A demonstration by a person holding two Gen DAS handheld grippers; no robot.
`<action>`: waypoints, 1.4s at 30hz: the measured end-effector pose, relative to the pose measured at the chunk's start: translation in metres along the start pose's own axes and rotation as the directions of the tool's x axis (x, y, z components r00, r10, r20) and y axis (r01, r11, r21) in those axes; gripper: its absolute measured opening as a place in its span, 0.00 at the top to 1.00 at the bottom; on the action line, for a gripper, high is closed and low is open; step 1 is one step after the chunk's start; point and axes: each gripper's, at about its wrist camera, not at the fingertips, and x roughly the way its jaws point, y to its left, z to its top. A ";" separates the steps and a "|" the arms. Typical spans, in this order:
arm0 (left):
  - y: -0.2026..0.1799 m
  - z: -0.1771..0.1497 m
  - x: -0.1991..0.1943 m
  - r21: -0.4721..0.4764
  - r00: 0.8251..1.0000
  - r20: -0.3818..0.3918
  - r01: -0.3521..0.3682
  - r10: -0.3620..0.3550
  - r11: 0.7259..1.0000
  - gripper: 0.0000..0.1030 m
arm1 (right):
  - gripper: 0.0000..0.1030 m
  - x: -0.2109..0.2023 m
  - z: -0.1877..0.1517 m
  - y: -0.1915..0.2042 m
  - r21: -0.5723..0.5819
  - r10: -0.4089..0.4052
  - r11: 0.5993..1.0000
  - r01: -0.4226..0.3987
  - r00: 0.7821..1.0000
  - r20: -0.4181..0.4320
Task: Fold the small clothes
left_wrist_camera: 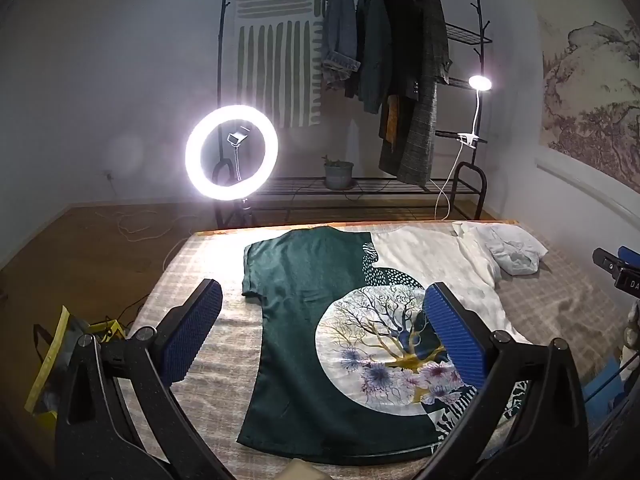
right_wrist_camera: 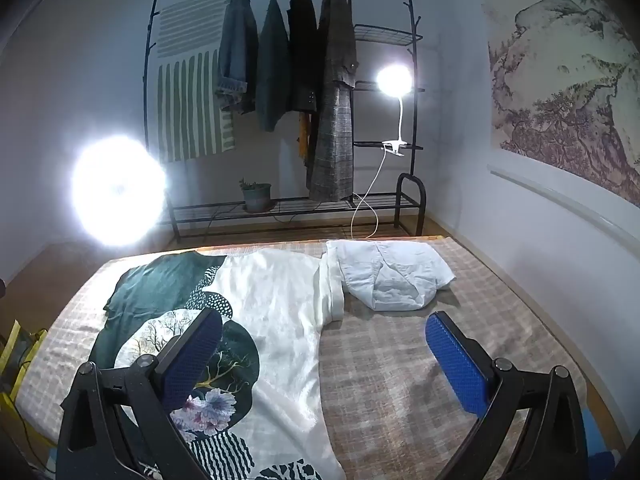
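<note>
The T-shirt (left_wrist_camera: 320,320) is laid flat on the checked mat (right_wrist_camera: 400,360), bare mat exposed rightward, while the left gripper (left_wrist_camera: 324,328) and right gripper (right_wrist_camera: 324,356) are held wide open, empty.

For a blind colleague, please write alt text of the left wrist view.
A green and white T-shirt with a tree print lies flat on a checked mat, framed by the open left gripper. Behind stand a ring light and a clothes rack.

Green/white tee (left_wrist_camera: 340,320) flat, unfolded.
</note>
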 end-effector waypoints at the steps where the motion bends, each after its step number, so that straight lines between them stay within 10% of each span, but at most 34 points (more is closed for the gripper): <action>1: 0.000 0.000 0.000 -0.002 1.000 0.000 0.000 0.000 1.000 0.00 | 0.00 0.000 0.000 0.000 0.000 0.000 1.000 0.000 1.000 -0.001; 42: 0.000 0.005 -0.009 0.016 0.999 0.032 -0.008 0.008 1.000 0.00 | 0.00 0.009 -0.003 0.009 -0.009 0.016 1.000 -0.017 1.000 -0.026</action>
